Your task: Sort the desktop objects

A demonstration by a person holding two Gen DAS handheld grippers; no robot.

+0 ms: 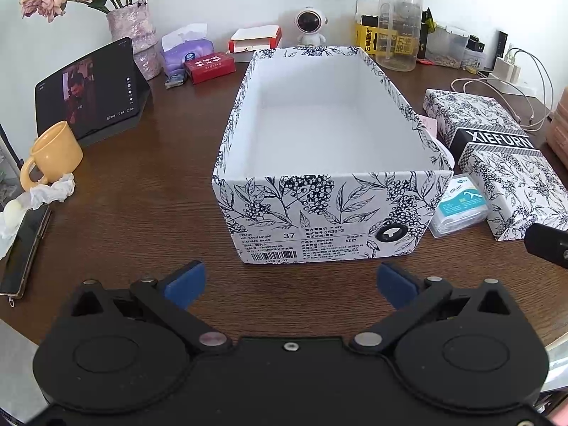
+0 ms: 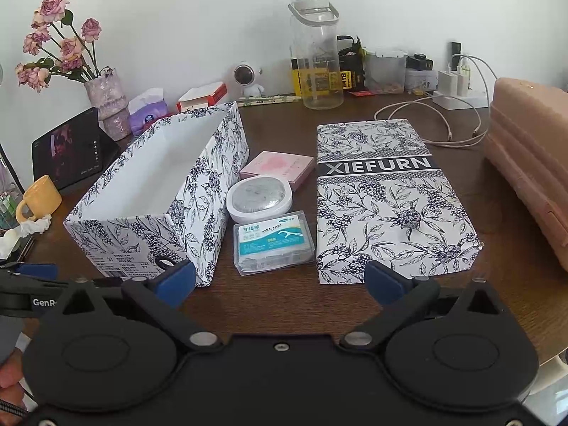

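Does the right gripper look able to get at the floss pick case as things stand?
Probably yes. The right gripper is open, empty and aimed at the floss pick case, with only bare desk between; the open box and lid flank it without blocking.

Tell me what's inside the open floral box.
The open floral box looks empty: the left wrist view shows bare white walls and floor. Its near wall hides the nearest strip of floor. The floss pick case, round tin and pink box lie outside it.
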